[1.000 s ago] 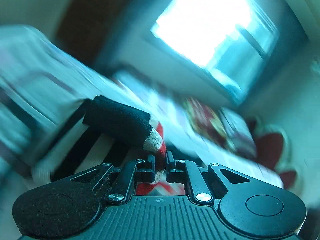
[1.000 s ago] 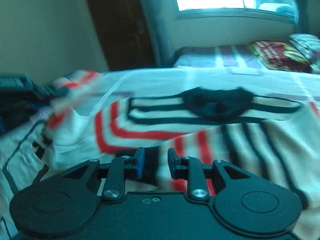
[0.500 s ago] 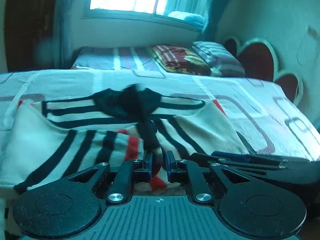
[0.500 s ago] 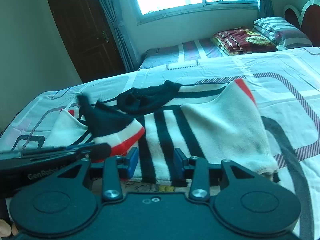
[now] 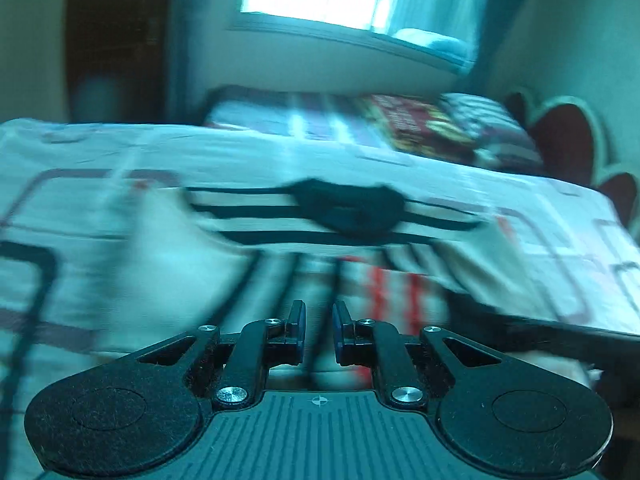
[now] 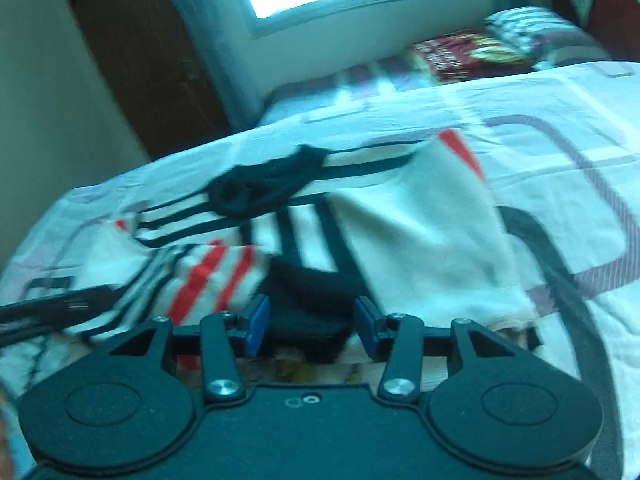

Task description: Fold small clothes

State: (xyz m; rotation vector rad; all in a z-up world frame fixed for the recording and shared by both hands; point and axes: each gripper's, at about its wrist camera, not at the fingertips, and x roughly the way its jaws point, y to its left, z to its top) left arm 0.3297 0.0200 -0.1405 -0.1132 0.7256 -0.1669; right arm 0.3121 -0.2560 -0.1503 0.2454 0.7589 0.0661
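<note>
A cream sweater (image 6: 420,232) with black and red stripes and a black collar (image 6: 264,196) lies spread on the bed. One sleeve (image 6: 208,280) is folded across its body, and that sleeve's black cuff (image 6: 308,300) lies between the pads of my right gripper (image 6: 310,324). Those jaws are opening and do not press on the cuff. My left gripper (image 5: 319,332) hovers over the striped sweater (image 5: 280,248) in a blurred view, its jaws down to a narrow slit with no cloth seen in them. The left gripper (image 6: 60,312) also shows as a dark bar beside the folded sleeve.
The bed sheet (image 6: 560,140) is white with dark rounded lines. Behind it stands a second bed with a red pillow (image 6: 468,56) and a striped pillow (image 6: 532,28). A red headboard (image 5: 560,148) is at the right, a brown door (image 6: 140,60) at the left.
The left gripper let go of the sleeve cuff it carried and drew away to the left. The sleeve now lies across the sweater. The right jaws widened around the black cuff.
</note>
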